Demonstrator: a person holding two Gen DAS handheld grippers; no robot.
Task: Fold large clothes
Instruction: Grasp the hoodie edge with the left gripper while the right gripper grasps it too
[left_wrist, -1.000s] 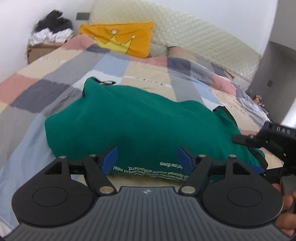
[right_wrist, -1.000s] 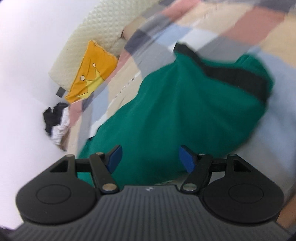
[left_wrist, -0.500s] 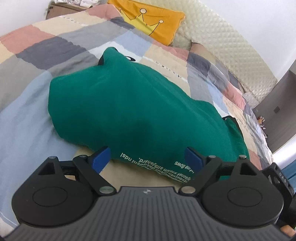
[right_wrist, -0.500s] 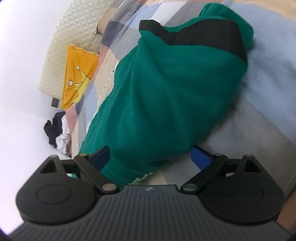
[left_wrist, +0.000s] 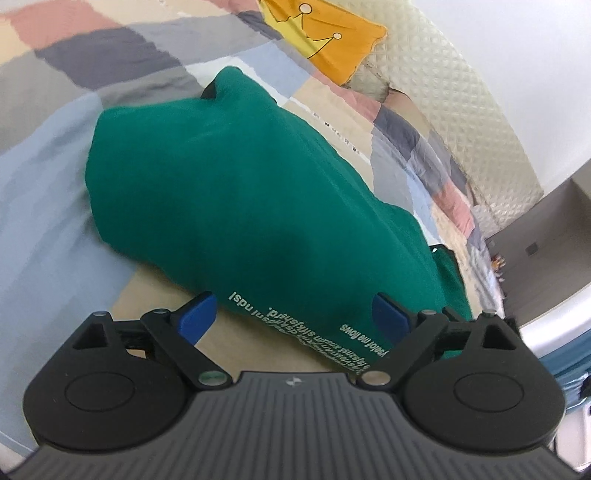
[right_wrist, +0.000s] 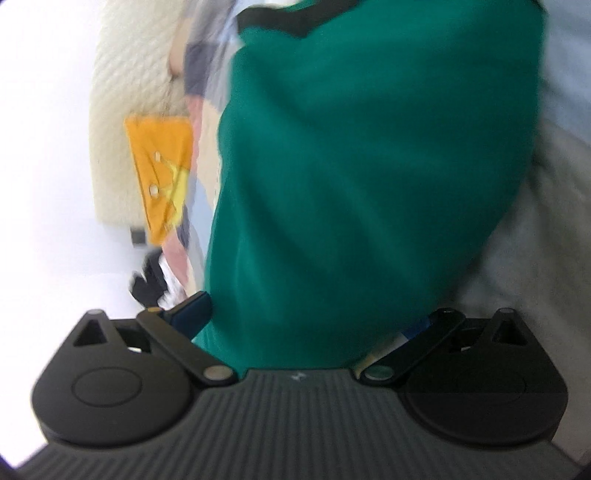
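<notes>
A green garment (left_wrist: 240, 206) with black trim and white lettering lies bunched in a folded mound on the patchwork bedspread (left_wrist: 44, 192). My left gripper (left_wrist: 293, 319) is open, its blue pads on either side of the garment's lettered near edge, holding nothing. In the right wrist view the same garment (right_wrist: 369, 166) fills the frame, its black-trimmed end at the top. My right gripper (right_wrist: 306, 317) is open wide, and the near end of the garment lies between its jaws. That view is blurred.
A yellow crown pillow (left_wrist: 325, 40) leans against the quilted cream headboard (left_wrist: 461, 92) at the far end. It also shows in the right wrist view (right_wrist: 162, 177), with a pile of dark clothes (right_wrist: 147, 280) by the wall. A grey wall (left_wrist: 546, 236) stands at the right.
Both grippers have moved in closer to the garment's near edge. The right gripper has rolled, so the bed looks turned, and its jaws have opened wider. The garment has not moved.
</notes>
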